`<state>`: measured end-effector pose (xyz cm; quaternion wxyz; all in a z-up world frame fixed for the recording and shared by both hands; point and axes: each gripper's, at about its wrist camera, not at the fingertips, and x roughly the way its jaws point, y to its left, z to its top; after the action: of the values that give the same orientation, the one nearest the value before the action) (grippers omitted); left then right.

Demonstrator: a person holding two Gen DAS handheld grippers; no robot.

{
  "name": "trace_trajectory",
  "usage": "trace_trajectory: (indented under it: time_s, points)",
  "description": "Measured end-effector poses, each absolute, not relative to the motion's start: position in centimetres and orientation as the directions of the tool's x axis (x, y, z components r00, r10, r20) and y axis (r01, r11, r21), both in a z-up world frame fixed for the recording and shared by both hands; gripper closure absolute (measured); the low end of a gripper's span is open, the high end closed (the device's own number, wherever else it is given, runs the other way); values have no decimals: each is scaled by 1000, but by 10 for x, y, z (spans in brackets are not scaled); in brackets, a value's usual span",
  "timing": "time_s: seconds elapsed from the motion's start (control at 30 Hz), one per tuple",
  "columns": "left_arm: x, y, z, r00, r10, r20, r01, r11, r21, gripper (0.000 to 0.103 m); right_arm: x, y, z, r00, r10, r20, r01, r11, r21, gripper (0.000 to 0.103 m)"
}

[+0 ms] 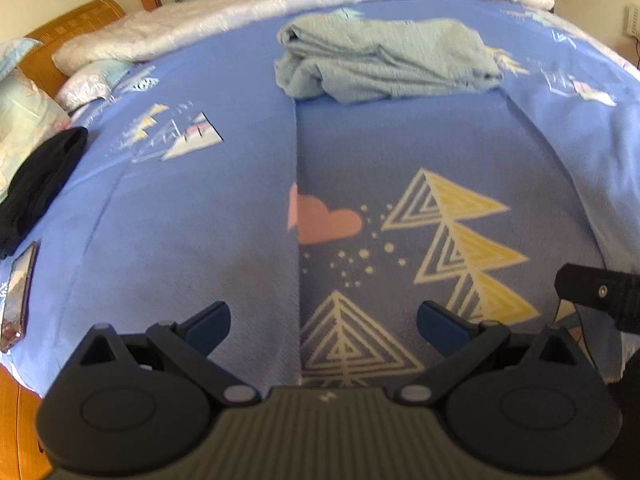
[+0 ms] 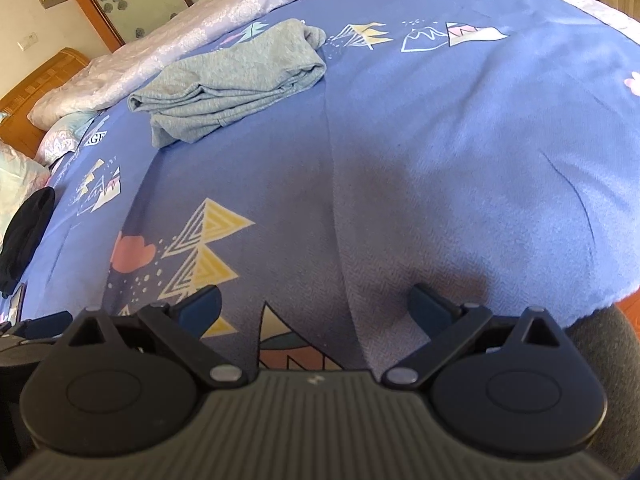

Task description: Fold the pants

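Light grey pants [image 1: 384, 60] lie in a folded, rumpled bundle on the far part of the blue patterned bedsheet [image 1: 200, 220]. They also show in the right wrist view [image 2: 236, 80], upper left. My left gripper [image 1: 323, 326] is open and empty, low over the near sheet, far from the pants. My right gripper [image 2: 314, 308] is open and empty, near the bed's front edge. Part of the right gripper's body [image 1: 600, 292] shows at the right edge of the left wrist view.
A black garment [image 1: 40, 184] lies at the bed's left side, also in the right wrist view [image 2: 24, 236]. A phone [image 1: 16, 292] lies beside it. A pale quilt [image 1: 280, 4] runs along the far edge. Pillows [image 1: 24, 120] and a wooden headboard [image 1: 72, 24] are at left.
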<state>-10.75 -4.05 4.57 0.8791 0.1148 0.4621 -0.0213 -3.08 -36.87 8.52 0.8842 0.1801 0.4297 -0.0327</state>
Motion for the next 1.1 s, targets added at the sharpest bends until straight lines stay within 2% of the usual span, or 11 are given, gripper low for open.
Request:
trace_trajectory:
  time_s: [0.27,0.5,0.77,1.1]
  points:
    - [-106,-42,43,569,75,-819,143,972,189,0,-27,-372,81,611,103,-785,212,934,287,0]
    - [-97,-27,40,480,-6,-877,103,993,50,0,-29,-380,79,619,132,-774,222,916,334,0]
    - [-98,-21,33,423,-39,-905,89,996,-2,0,-32,-386,79,635,152,-757,238,894,379,0]
    - [-101,-21,36,389,-28,-921,111,994,16,0,-32,-388,81,632,154,-760,240,893,380,0]
